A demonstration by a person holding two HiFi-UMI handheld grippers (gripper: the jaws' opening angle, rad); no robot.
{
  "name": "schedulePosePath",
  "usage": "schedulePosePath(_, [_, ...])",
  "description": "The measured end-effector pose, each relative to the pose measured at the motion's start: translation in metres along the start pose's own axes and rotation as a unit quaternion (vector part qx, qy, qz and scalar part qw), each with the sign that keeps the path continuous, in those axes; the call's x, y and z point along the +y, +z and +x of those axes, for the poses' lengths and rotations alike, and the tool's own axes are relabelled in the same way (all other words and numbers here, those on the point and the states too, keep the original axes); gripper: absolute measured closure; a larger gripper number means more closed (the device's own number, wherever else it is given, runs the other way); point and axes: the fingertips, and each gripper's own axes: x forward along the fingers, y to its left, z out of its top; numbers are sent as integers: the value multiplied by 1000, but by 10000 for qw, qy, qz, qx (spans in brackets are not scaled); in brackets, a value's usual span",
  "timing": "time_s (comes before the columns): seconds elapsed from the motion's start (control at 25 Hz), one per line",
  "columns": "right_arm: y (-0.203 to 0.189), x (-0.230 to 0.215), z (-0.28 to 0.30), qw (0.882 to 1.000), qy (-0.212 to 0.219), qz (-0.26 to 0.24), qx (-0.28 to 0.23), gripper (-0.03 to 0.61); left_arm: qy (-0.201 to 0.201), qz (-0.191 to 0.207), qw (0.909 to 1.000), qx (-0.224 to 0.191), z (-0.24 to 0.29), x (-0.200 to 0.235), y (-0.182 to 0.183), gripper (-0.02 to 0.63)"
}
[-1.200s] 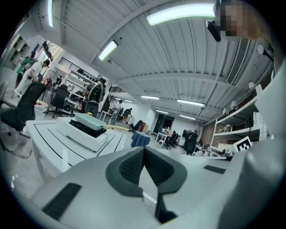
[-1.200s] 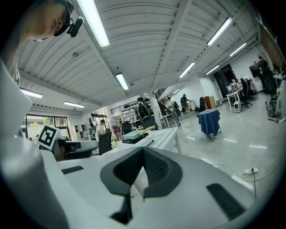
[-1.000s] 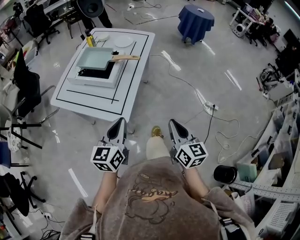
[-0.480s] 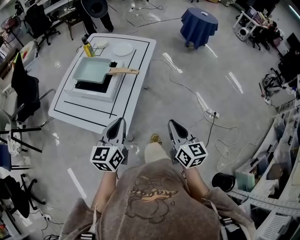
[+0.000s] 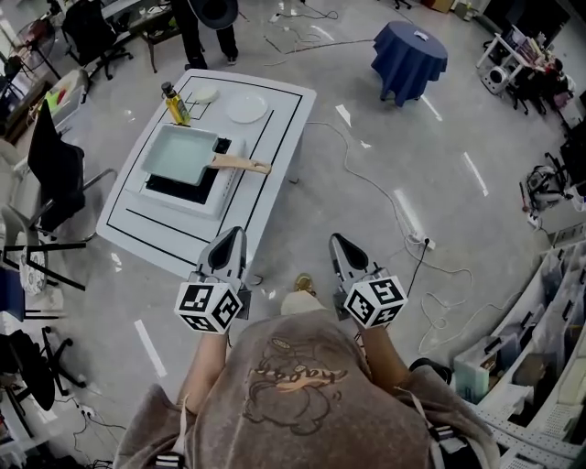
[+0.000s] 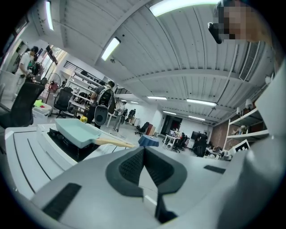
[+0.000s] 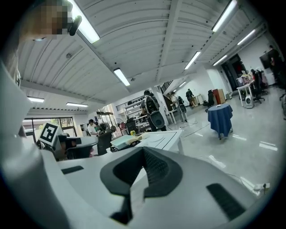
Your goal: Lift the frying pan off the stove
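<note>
A square pale-green frying pan with a wooden handle rests on a black stove on a white low table. In the left gripper view the frying pan sits ahead to the left; in the right gripper view the frying pan is far off. My left gripper is shut and empty, held near my body short of the table's near edge. My right gripper is also shut with nothing in it, over the floor to the right.
A yellow bottle, a white plate and a small dish stand at the table's far end. A person stands beyond it. A round blue-draped table, floor cables, black chairs and shelving surround.
The table with the stove and pan has come nearer and lower in the head view as I walk towards it. Both grippers keep their pose, shut.
</note>
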Motion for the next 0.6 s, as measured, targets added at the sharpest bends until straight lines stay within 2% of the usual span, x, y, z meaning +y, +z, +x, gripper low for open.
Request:
schedulePosePath(0.28, [29, -34, 38, 9993, 334, -116, 122, 578, 316, -84, 9993, -190, 42, 6, 14, 606])
schedulePosePath(0.6, [46, -59, 74, 9967, 723, -219, 289, 578, 618, -155, 9971, -420, 70, 11, 21, 607])
